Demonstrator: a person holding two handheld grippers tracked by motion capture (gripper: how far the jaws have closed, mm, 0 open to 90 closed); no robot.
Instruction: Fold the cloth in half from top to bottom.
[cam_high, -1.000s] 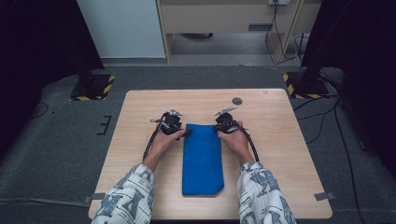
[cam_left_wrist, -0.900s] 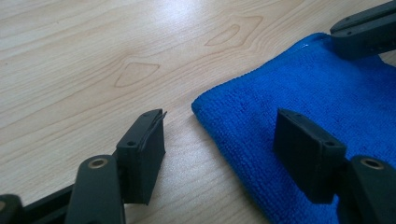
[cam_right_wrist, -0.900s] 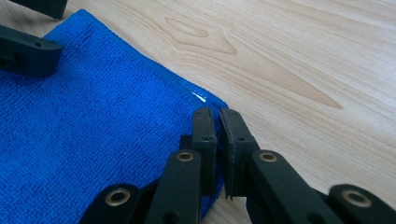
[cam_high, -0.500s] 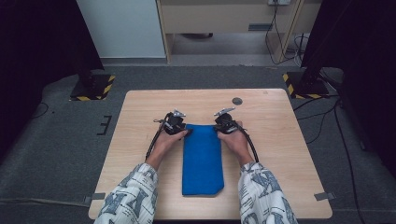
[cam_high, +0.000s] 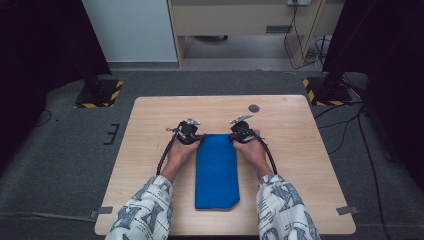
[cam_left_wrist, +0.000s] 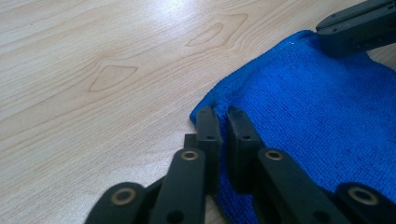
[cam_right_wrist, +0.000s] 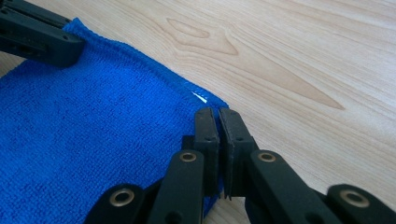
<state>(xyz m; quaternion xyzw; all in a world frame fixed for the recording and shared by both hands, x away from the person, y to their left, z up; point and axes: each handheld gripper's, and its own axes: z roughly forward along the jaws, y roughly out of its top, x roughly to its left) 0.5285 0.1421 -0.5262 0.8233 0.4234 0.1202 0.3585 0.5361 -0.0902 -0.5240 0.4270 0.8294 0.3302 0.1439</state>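
Folded blue terry cloth (cam_high: 216, 170): flat at the middle of the light wooden bench (cam_high: 150, 125), long side running toward the near edge. Left hand-held gripper (cam_left_wrist: 220, 116): jaws just closed, pinching the cloth's far left corner. Right hand-held gripper (cam_right_wrist: 218, 116): clamped on the far right corner.

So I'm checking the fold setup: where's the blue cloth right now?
In the high view the blue cloth lies mid-table, its far corners between the left gripper and right gripper.

high view: overhead, forward-down | gripper views: close, low | shared: blue cloth (cam_high: 216, 170)
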